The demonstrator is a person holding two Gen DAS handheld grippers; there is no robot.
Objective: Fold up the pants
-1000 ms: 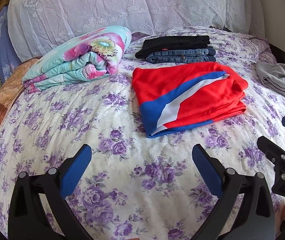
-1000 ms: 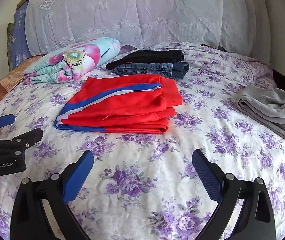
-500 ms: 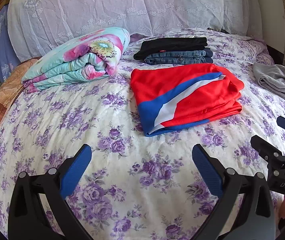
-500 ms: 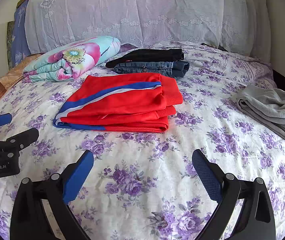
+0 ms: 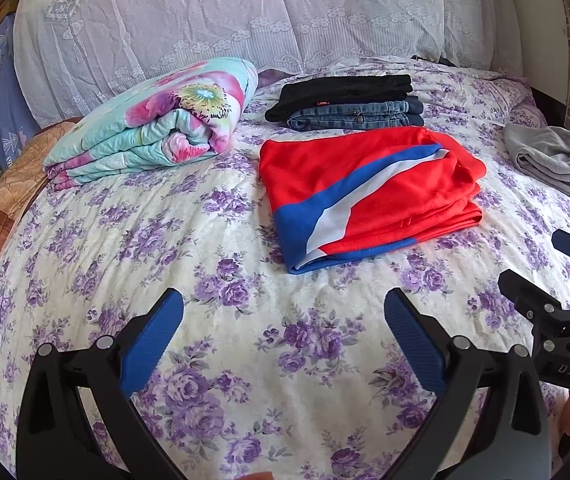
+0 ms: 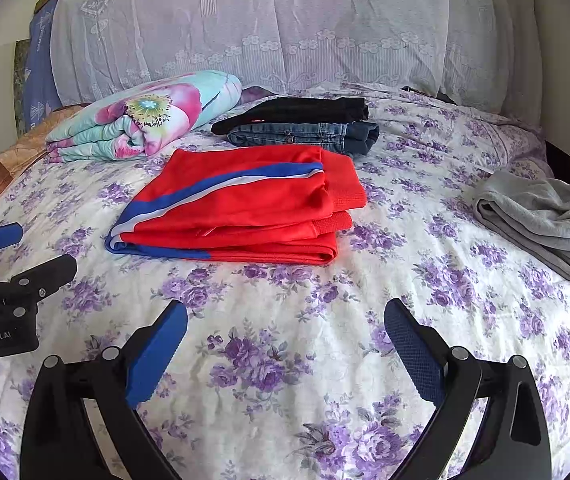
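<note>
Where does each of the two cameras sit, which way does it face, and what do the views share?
Left wrist: on the left gripper, facing the headboard over the bed; open blue fingers frame the red pants; right gripper at right edge.
Right wrist: on the right gripper, same heading from further right; open fingers, left gripper at left edge.
Shared: red pants, jeans stack, grey pants, floral blanket.

Behind the red pants (image 6: 241, 204), the jeans (image 6: 309, 136) lie mostly hidden under a black garment (image 6: 297, 110), while the grey pants (image 6: 541, 216) are cut by the right wrist view's edge.
</note>
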